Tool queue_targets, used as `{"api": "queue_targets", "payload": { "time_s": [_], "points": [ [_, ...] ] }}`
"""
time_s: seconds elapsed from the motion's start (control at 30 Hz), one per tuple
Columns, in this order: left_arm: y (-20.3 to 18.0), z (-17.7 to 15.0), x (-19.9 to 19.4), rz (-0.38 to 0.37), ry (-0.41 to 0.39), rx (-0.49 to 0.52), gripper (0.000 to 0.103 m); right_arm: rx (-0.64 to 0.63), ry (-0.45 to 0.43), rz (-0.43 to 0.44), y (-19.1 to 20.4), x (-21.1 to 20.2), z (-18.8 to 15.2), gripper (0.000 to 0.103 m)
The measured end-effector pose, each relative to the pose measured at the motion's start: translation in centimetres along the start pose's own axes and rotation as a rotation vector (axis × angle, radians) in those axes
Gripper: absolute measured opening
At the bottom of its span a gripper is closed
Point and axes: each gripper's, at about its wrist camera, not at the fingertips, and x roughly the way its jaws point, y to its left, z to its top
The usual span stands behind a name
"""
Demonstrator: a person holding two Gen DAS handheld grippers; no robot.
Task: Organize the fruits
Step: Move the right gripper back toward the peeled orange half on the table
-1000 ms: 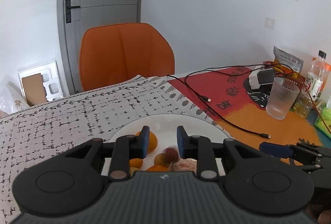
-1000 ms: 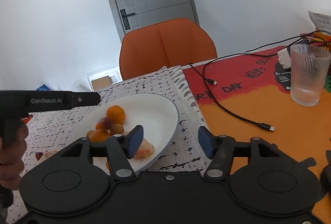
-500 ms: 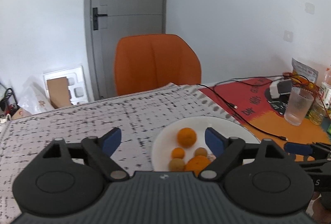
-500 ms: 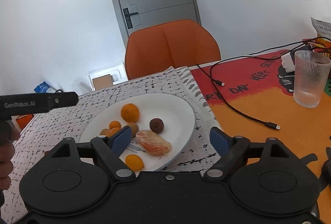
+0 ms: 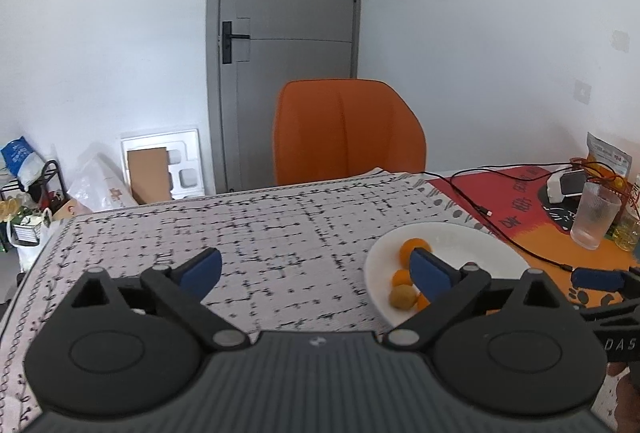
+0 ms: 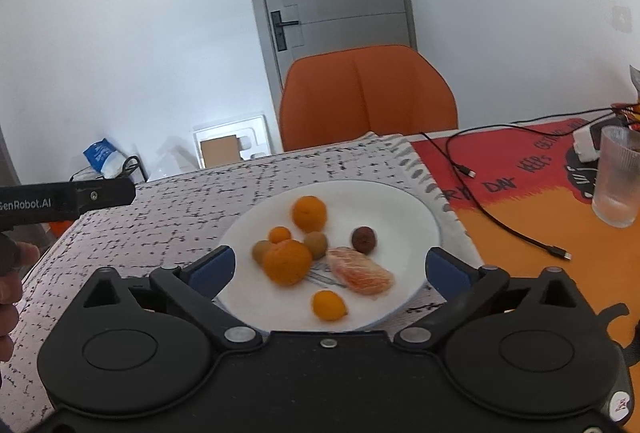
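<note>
A white plate (image 6: 404, 209) on the patterned cloth holds several fruits: oranges (image 6: 309, 213), small kumquats (image 6: 328, 305), brownish kiwis (image 6: 317, 244), a dark round fruit (image 6: 364, 239) and a peeled citrus piece (image 6: 360, 275). My right gripper (image 6: 330, 267) is open and empty, just in front of the plate's near rim. My left gripper (image 5: 316, 269) is open and empty over the cloth, left of the plate (image 5: 472, 237); its right finger overlaps the plate's fruits (image 5: 402, 296). Its body (image 6: 68, 197) also shows at the left of the right wrist view.
An orange chair (image 5: 348, 129) stands behind the table. On the orange-red mat at right lie a black cable (image 6: 516, 229) and a ribbed glass (image 6: 618, 177). A charger, snack bag and bottles (image 5: 608, 169) crowd the far right. Boxes and bags sit on the floor at left.
My left gripper opened, released the dark fruit onto the plate, and drew back to the left. My right gripper opened wider and pulled back; the whole plate shows now.
</note>
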Motion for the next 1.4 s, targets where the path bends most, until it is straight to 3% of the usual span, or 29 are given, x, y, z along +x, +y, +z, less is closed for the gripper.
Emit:
{"api": "queue_targets", "payload": {
  "time_s": [0.37, 1.27, 1.4],
  "points": [
    [4.0, -0.8, -3.2, 0.031, -0.014, -0.032, 0.100, -0.033, 0.016, 0.038, 4.4, -0.4, 0.5, 0.103],
    [13.4, -5.9, -5.8, 0.106, 0.085, -0.118, 0.100, -0.033, 0.159, 0.125, 12.9, 2.9, -2.6, 0.103],
    [14.4, -6.2, -5.3, 0.103, 0.103, -0.140, 0.099, -0.052, 0.181, 0.148, 14.1, 3.7, -3.0, 0.093]
  ]
}}
